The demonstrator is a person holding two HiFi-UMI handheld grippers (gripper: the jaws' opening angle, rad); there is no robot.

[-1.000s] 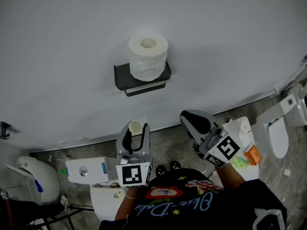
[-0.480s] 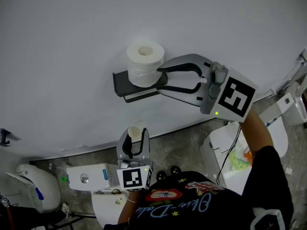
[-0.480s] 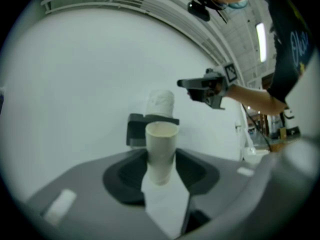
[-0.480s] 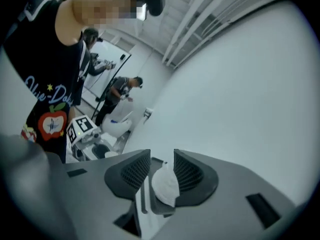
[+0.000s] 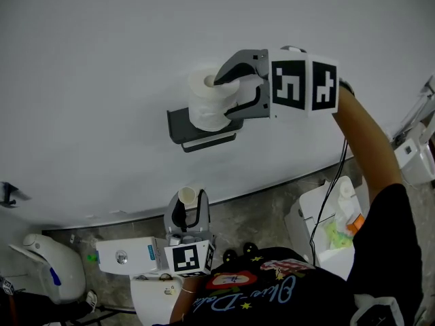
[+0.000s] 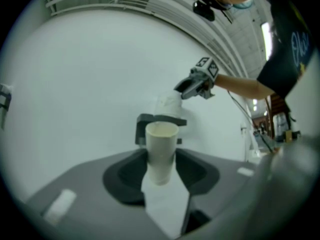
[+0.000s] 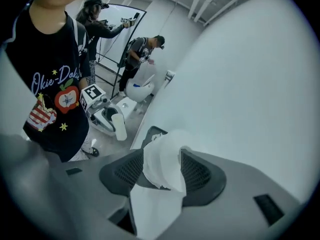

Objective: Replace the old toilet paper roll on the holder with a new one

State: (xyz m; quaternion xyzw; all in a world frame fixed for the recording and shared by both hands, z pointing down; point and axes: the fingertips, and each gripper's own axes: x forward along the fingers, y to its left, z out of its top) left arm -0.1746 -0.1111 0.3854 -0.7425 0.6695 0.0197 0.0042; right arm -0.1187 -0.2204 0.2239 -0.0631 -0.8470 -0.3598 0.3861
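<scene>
Pale cursive lettering reading "Okie-Dok…" runs across the chest of the person's black cotton T-shirt [image 7: 52, 79]; no other print is legible.

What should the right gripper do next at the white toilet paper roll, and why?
Probably close the jaws on it: the right gripper, jaws opening, straddles the white toilet paper roll, which stands on the dark grey wall holder, not yet gripped. The left gripper holds the bare cardboard tube.

Restroom-like space — toilets [image 7: 140, 90], wall-mounted paper holder [image 5: 183, 124].
</scene>
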